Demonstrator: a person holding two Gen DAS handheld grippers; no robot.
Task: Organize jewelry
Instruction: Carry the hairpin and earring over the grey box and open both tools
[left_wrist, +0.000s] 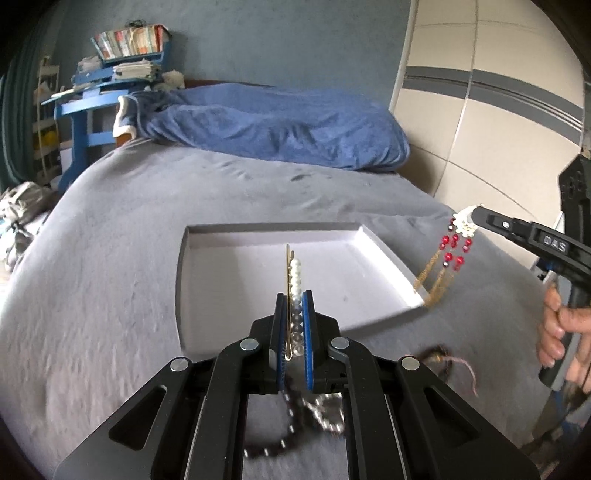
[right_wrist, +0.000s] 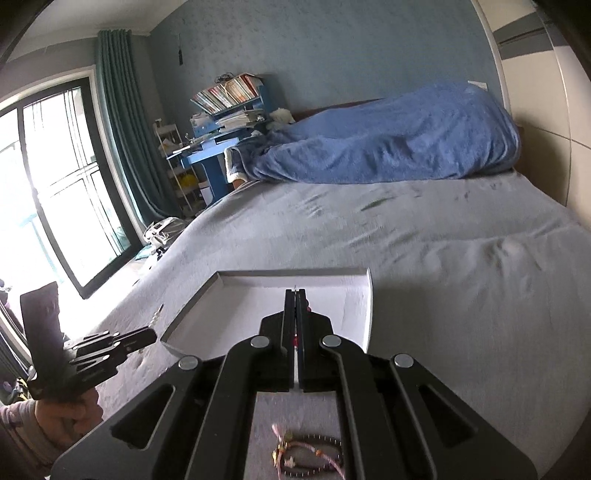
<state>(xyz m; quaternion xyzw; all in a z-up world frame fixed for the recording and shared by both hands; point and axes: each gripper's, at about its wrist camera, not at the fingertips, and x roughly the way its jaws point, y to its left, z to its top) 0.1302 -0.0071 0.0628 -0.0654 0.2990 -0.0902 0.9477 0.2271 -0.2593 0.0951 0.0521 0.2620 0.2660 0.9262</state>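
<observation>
A shallow white tray (left_wrist: 207, 266) lies on the grey bed. My left gripper (left_wrist: 294, 299) is shut on a pearl hair clip (left_wrist: 295, 275) with a gold bar, held over the tray's near part. My right gripper (left_wrist: 471, 214) is shut on a red-bead and gold-chain earring (left_wrist: 452, 249) that dangles above the tray's right corner. In the right wrist view my right gripper (right_wrist: 294, 293) is shut over the tray (right_wrist: 364, 314), with only a red bead (right_wrist: 295, 341) showing between the fingers. The left gripper (right_wrist: 149, 332) shows at the left.
Beaded bracelets (left_wrist: 295, 435) lie on the bed under my left gripper, and a dark bracelet with a pink cord (left_wrist: 443, 358) lies to the right. Bracelets (right_wrist: 306, 456) also show in the right wrist view. A blue blanket (left_wrist: 266, 125) is heaped at the bed's far end.
</observation>
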